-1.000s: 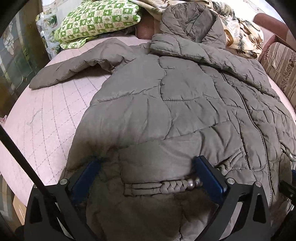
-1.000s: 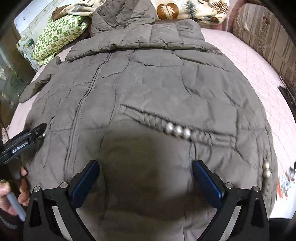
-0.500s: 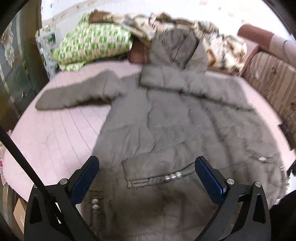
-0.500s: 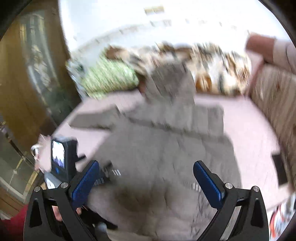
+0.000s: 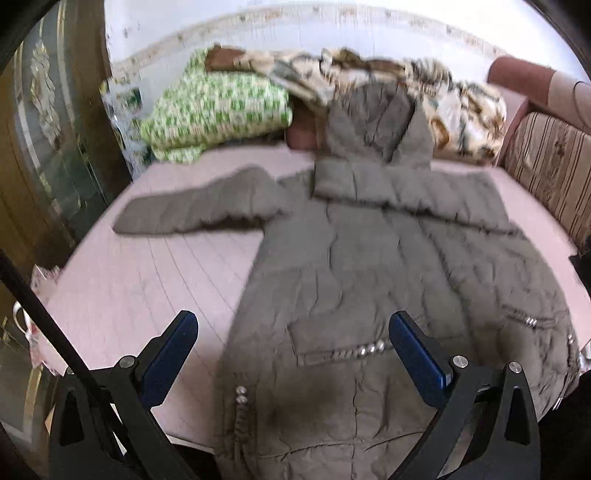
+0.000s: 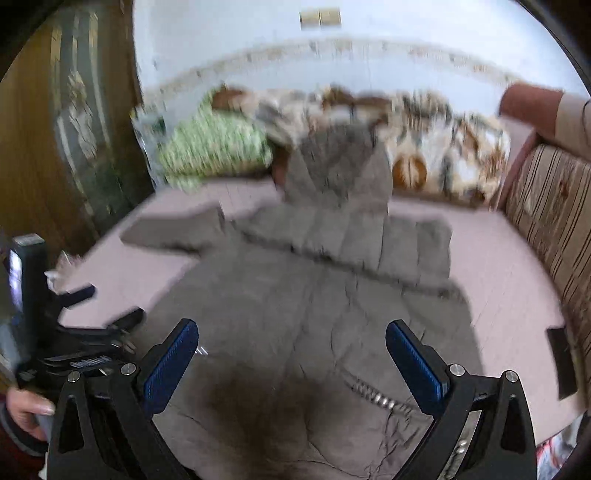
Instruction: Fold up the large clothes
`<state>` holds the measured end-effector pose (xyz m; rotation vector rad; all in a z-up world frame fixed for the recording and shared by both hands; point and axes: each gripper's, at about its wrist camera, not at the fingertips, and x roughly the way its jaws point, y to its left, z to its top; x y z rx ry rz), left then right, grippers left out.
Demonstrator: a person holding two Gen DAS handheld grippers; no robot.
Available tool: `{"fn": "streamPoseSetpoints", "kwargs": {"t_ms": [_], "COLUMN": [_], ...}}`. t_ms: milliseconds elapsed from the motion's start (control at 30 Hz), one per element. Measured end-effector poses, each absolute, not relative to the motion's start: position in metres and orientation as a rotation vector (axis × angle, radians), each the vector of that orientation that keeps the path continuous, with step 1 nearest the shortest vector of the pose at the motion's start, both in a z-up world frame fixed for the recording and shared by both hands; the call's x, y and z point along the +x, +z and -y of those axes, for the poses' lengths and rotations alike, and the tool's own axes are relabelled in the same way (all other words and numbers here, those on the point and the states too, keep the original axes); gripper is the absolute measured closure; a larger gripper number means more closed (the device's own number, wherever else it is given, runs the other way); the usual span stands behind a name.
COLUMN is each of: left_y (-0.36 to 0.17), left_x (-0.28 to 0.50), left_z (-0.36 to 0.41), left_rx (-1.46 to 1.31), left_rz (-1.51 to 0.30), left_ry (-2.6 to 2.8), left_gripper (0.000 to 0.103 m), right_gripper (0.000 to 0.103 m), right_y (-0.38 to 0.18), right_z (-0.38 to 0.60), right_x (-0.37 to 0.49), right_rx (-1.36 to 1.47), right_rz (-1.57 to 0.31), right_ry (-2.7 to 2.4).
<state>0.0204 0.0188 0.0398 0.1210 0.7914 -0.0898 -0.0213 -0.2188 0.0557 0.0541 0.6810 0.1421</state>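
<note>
**A:** ok so starting at the left gripper (image 5: 291, 363): fingers spread wide apart, nothing between them, hovering over the lower part of the jacket (image 5: 369, 280). The right gripper (image 6: 291, 363) is the same deal, blue pads apart and empty, above the hem end.

**B:** and the jacket itself?

**A:** grey-brown quilted one, spread flat on the pink bed (image 5: 147, 280), hood (image 5: 380, 122) pointing toward the far end. One sleeve (image 5: 195, 210) sticks out to the left across the bed. The other sleeve looks folded over the chest just below the hood.

**B:** anything one camera gets that the other doesn't?

**A:** yeah. Left wrist view shows both pockets with the shiny bead trim (image 5: 364, 349) plus a beaded bit near the bottom edge. Right wrist view only catches one trim line, and it's pretty blurry. But the right view shows the left gripper from the side (image 6: 74, 332), with a hand (image 6: 27, 408) wrapped round its handle at the left edge of the bed. It also catches some switch plates (image 6: 319, 17) up on the wall.

**B:** stuff past the jacket?

**A:** green checked pillow (image 5: 218, 110) and a leaf-print blanket (image 5: 443, 96) at the head of the bed, striped sofa (image 5: 550, 166) along the right side, wooden cabinet with glass (image 5: 44, 147) on the left.
</note>
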Motion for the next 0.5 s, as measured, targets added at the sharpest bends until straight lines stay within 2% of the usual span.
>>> {"fn": "streamPoseSetpoints", "kwargs": {"t_ms": [133,300,400,500], "left_y": [0.021,0.035,0.036,0.033], "left_x": [0.044,0.066,0.081,0.091], "left_z": [-0.031,-0.045,-0.059,-0.074], "left_rx": [0.069,0.037,0.001,-0.008], "left_rz": [-0.880,-0.847,-0.865,-0.875], "left_ry": [-0.087,-0.054,-0.022,0.022], "left_gripper": [0.000,0.000,0.000,0.000], "right_gripper": [0.005,0.005,0.005,0.005], "right_y": [0.031,0.037,0.013,-0.020], "right_z": [0.225,0.243,0.258,0.269], "right_x": [0.012,0.049,0.067,0.078], "right_rx": [0.012,0.042,0.090,0.171], "right_rz": [-0.739,-0.680,-0.688,-0.779], "right_ry": [0.145,0.162,0.156,0.170]}}
